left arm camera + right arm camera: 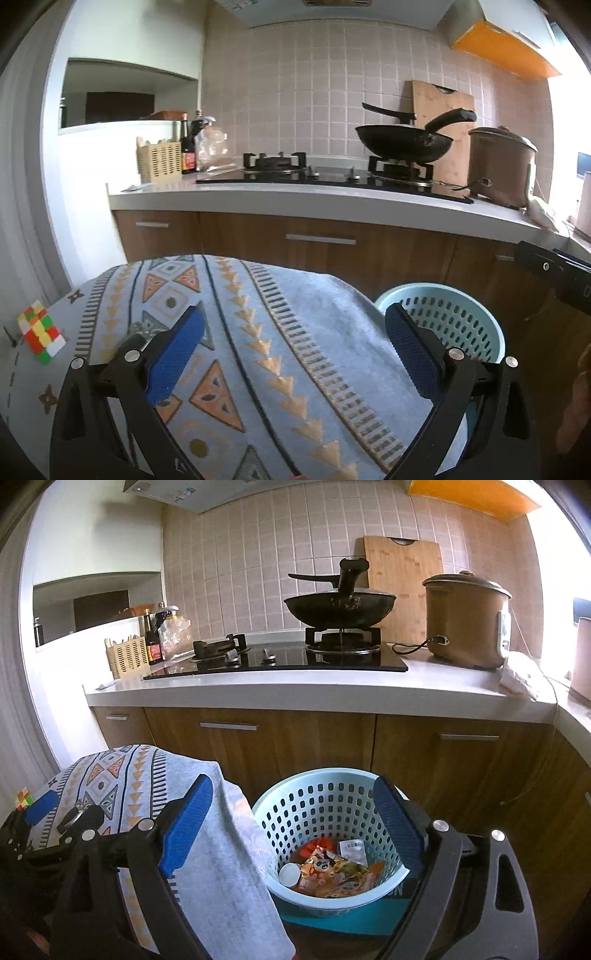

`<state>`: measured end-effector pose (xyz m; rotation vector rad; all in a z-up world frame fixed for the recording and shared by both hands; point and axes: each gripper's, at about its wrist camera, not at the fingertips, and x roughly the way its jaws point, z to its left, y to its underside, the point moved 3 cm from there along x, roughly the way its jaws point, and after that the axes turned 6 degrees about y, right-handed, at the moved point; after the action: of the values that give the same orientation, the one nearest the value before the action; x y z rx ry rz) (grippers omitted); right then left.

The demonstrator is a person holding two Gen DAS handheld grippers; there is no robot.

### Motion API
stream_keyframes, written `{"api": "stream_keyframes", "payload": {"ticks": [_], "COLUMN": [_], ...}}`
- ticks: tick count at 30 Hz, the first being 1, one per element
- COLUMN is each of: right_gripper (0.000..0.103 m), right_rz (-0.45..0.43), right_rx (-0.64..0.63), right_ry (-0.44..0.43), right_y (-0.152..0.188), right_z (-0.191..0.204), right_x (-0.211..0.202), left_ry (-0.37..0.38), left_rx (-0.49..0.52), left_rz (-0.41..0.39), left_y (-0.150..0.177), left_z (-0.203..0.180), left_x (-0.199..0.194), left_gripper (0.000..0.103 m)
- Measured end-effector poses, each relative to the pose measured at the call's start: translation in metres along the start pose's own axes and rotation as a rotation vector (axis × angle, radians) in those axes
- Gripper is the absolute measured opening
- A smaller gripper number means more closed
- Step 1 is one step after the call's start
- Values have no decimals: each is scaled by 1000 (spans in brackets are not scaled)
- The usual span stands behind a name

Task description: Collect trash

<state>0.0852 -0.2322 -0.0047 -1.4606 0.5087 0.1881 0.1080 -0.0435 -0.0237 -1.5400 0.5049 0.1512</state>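
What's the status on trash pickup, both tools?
Left tool open, empty, over patterned cloth. Right tool open, empty, above basket. Wrappers already in basket. Nothing blocking.

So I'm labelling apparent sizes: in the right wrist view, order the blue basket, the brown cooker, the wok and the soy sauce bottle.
Largest to smallest as they look:
1. blue basket, though it is nearest the camera
2. wok and brown cooker, too close to rank
3. soy sauce bottle

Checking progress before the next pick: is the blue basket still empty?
No, the blue basket already holds snack wrappers and a small white cup.
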Motion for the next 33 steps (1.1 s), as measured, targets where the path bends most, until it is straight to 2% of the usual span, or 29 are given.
{"api": "stream_keyframes", "payload": {"ticks": [4,12,18,33], "right_gripper": [84,84,85,85], "right_rz": [-12,-66,-14,-13], "right_rx": [-1,-44,-17,-40], "right_ry": [4,56,17,7], "right_y": [1,6,8,10], "right_z": [8,17,9,14], "right_x": [-1,-17,-13,-14], "left_ry": [-40,-49,-44,-39], "left_rx": [9,40,39,-7], "left_rz": [-16,-42,-40,-40], "left_y": [-1,-2,0,-1], "left_z": [6,0,-1,11], "left_x": [-4,-10,-9,-10], "left_gripper": [95,95,95,95]}}
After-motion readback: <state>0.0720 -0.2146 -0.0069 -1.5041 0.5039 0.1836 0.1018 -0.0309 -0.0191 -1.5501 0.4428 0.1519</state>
